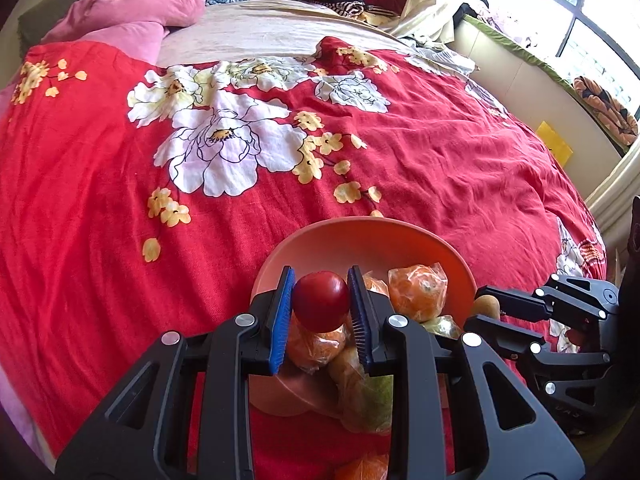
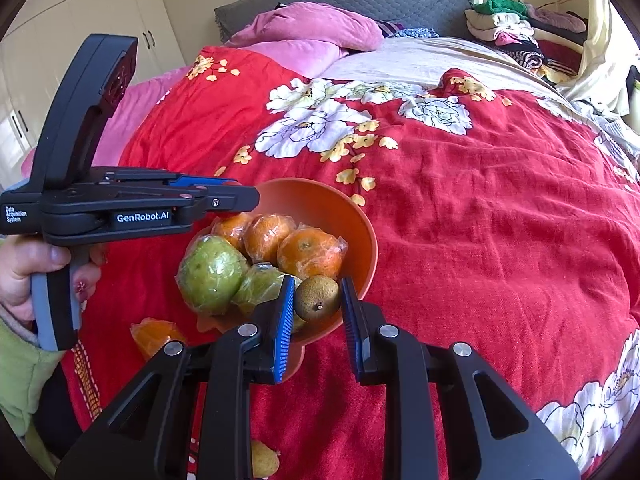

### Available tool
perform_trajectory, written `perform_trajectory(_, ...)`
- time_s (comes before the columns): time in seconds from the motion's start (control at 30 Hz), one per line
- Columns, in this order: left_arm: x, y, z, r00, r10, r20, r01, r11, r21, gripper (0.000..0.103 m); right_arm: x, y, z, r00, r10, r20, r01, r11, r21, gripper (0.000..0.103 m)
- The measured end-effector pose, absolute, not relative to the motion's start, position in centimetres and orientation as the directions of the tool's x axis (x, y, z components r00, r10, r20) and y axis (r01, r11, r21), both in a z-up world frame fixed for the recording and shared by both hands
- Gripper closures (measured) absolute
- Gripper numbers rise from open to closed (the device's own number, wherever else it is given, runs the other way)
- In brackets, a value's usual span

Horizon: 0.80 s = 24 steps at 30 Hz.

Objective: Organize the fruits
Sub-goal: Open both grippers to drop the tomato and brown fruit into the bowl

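Note:
An orange bowl (image 1: 360,236) (image 2: 360,220) sits on the red flowered bedspread, holding wrapped oranges (image 2: 308,252) (image 1: 416,292) and green fruits (image 2: 210,274). My left gripper (image 1: 321,300) is shut on a dark red round fruit (image 1: 321,302), held just over the bowl's near side. My right gripper (image 2: 318,300) is shut on a small brown kiwi-like fruit (image 2: 318,298) (image 1: 486,306) at the bowl's near rim. In the right wrist view the left gripper (image 2: 240,198) reaches in from the left over the bowl, with a hand (image 2: 24,276) on its grip.
A loose wrapped orange (image 2: 156,334) (image 1: 362,468) lies on the bedspread (image 1: 440,160) near the bowl, and a yellowish fruit (image 2: 264,458) lies close to me. Pink pillows (image 2: 316,28) and stacked clothes (image 2: 508,24) sit at the bed's far end. A window ledge (image 1: 540,64) runs along the right.

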<state>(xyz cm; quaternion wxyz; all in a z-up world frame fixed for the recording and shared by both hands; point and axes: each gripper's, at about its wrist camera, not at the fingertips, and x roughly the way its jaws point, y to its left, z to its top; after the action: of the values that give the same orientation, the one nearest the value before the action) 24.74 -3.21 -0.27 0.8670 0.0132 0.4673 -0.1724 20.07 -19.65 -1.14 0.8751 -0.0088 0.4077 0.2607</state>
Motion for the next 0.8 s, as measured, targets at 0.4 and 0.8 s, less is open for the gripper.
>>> perform_trajectory(0.4,25.1,-3.4,-0.4,0.5,-0.286,-0.817,0.312,0.94,-0.138,0.083,20.0,-20.0,-1.0,0.544,0.442,-0.713,-0.458,0.869,0.19,0.062)
perform_trajectory(0.8,25.4,-3.8,-1.0,0.496,-0.285,-0.82,0.306,0.942,-0.142,0.08,19.8,-20.6,-0.8,0.548,0.449,-0.706,-0.444,0.871,0.21,0.056)
